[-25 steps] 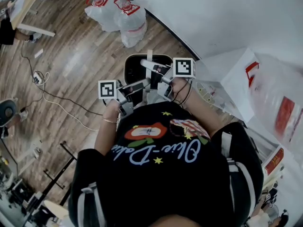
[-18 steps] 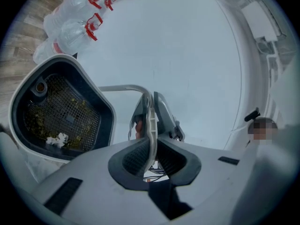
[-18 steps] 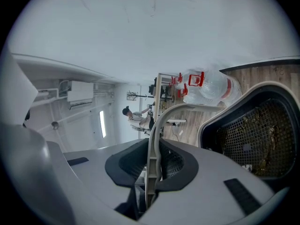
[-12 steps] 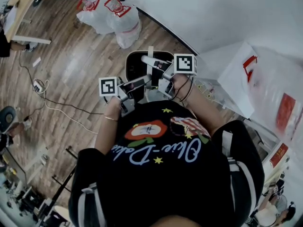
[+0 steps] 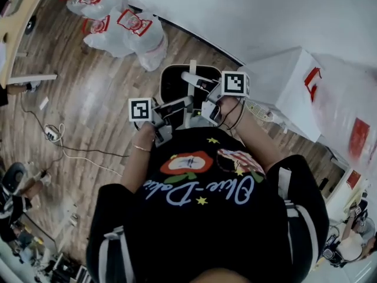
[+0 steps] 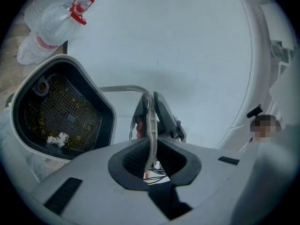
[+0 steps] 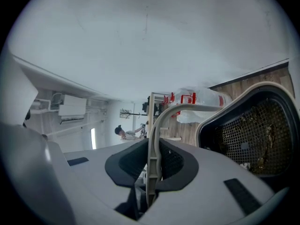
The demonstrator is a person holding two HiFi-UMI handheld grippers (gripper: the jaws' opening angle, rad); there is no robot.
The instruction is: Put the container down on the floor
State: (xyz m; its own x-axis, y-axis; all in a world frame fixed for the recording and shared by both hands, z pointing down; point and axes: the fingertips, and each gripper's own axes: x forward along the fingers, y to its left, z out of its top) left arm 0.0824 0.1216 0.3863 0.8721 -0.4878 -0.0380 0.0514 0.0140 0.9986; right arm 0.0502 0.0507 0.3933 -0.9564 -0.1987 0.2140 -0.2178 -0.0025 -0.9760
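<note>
The container (image 5: 175, 82) is a black bin with a pale rim and a mesh basket inside, which holds some scraps. It hangs in front of the person's chest, above the wooden floor (image 5: 88, 87). A thin pale handle (image 5: 191, 93) arches over it. My left gripper (image 5: 177, 106) is shut on that handle, and my right gripper (image 5: 200, 86) is shut on it too. In the left gripper view the handle (image 6: 150, 121) runs up between the pads (image 6: 151, 149), with the bin (image 6: 61, 107) to the left. In the right gripper view the handle (image 7: 154, 135) is pinched the same way (image 7: 153, 161), bin (image 7: 253, 135) at right.
Several clear plastic bags with red print (image 5: 126, 28) lie by the white wall (image 5: 265, 10). A white box (image 5: 288, 93) stands close on the right. Cables (image 5: 59, 137) trail over the floor at left. A table edge (image 5: 17, 5) shows at top left.
The head view has swung, so the bags and the table now sit further up and left. Both grippers keep the same hold on the handle in front of the body.
</note>
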